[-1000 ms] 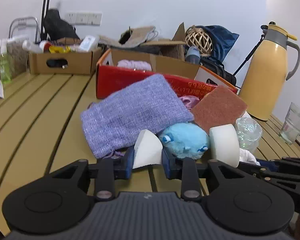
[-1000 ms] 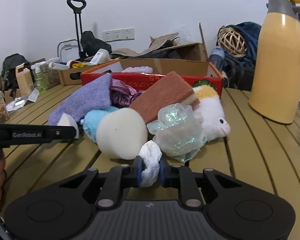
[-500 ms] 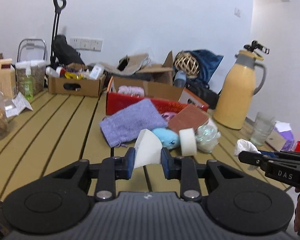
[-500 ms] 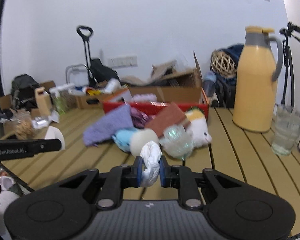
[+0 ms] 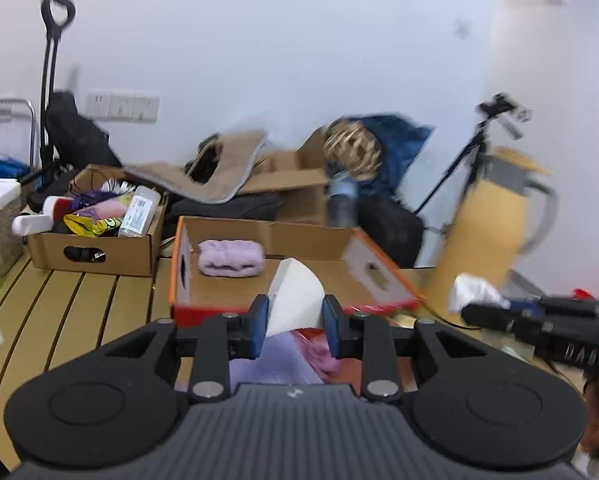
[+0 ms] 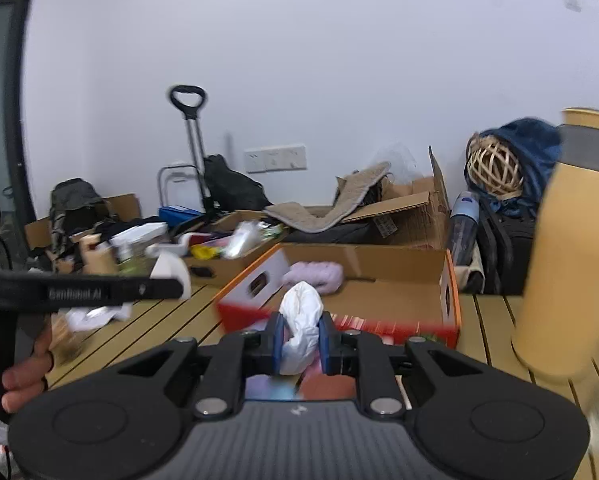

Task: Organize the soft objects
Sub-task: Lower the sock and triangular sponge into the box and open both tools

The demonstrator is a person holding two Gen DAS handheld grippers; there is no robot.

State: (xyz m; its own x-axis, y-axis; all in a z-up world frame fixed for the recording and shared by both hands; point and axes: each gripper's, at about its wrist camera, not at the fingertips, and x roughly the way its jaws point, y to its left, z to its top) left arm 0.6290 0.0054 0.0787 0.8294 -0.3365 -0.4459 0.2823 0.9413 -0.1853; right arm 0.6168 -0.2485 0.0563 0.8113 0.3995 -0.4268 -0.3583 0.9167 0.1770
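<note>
Left wrist view: your left gripper (image 5: 294,322) has its blue pads pressed on both sides of a white foam wedge (image 5: 295,300), which sticks up above the fingertips in front of the red-sided cardboard box (image 5: 373,276). Inside that box lies a lilac fluffy roll (image 5: 231,257), near the back left corner. Below the jaws a purple cloth (image 5: 271,364) and something pink show through — too blurred to name. The yellow jug (image 5: 487,232) stands to the right of the box on the slatted wooden table (image 5: 79,320).

From the right wrist, your right gripper (image 6: 301,343) is clamped narrowly on a crumpled white bag (image 6: 301,322), held up before the same box — the lilac roll sits just behind it.
</note>
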